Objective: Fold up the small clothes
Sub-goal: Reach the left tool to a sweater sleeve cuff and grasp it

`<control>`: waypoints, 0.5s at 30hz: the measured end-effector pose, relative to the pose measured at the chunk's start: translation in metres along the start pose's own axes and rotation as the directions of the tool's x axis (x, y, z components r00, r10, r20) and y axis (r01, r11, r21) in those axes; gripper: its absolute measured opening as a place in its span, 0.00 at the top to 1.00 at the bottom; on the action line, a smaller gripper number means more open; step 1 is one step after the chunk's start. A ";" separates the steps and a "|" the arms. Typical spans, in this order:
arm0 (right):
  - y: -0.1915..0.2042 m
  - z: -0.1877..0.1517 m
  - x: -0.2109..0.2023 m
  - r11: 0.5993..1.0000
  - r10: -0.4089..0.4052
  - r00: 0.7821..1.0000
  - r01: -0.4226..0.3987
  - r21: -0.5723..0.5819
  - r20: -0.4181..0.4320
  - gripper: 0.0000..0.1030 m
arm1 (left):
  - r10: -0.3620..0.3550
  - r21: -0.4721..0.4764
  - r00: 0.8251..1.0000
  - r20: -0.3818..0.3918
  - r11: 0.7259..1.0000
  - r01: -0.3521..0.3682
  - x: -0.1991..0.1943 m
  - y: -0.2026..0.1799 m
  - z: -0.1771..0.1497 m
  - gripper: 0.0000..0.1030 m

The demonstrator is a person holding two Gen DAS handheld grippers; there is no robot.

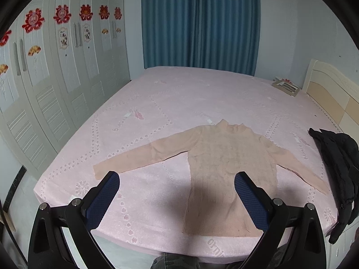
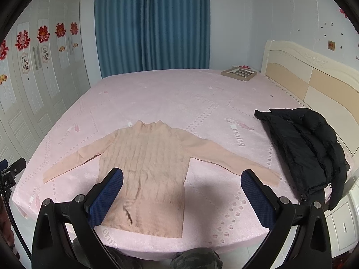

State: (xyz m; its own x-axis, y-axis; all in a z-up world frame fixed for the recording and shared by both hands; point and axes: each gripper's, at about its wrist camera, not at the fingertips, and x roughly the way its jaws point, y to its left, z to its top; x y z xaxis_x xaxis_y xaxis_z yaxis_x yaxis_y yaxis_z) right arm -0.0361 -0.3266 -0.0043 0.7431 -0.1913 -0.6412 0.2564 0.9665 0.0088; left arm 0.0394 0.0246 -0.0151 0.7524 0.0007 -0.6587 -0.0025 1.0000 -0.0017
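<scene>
A small peach knit sweater (image 1: 228, 168) lies flat, front up, on the pink bed (image 1: 179, 94), sleeves spread to both sides, hem toward me. It also shows in the right wrist view (image 2: 145, 163). My left gripper (image 1: 177, 177) is open and empty, held above the bed's near edge, between the left sleeve and the body. My right gripper (image 2: 181, 174) is open and empty, above the sweater's right side and right sleeve.
A black padded jacket (image 2: 307, 148) lies on the bed's right side near the cream headboard (image 2: 314, 76). A flat framed box (image 2: 239, 72) sits at the far corner. White wardrobes (image 1: 44, 85) stand left, blue curtains (image 1: 199, 22) behind.
</scene>
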 end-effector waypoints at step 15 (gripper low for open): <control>0.047 -0.013 0.149 0.995 0.060 0.993 -0.068 -0.078 -0.098 0.01 | 0.105 -0.149 0.964 -0.245 0.978 -0.145 0.173 0.084 -0.038 0.08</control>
State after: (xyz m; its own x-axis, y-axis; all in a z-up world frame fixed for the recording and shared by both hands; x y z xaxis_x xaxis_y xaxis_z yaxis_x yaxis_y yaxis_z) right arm 0.0788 -0.3071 -0.1091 0.6931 -0.1152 -0.7115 0.1563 0.9877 -0.0076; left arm 0.1441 0.1090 -0.1577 0.5633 0.1054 -0.8195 -0.2099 0.9775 -0.0185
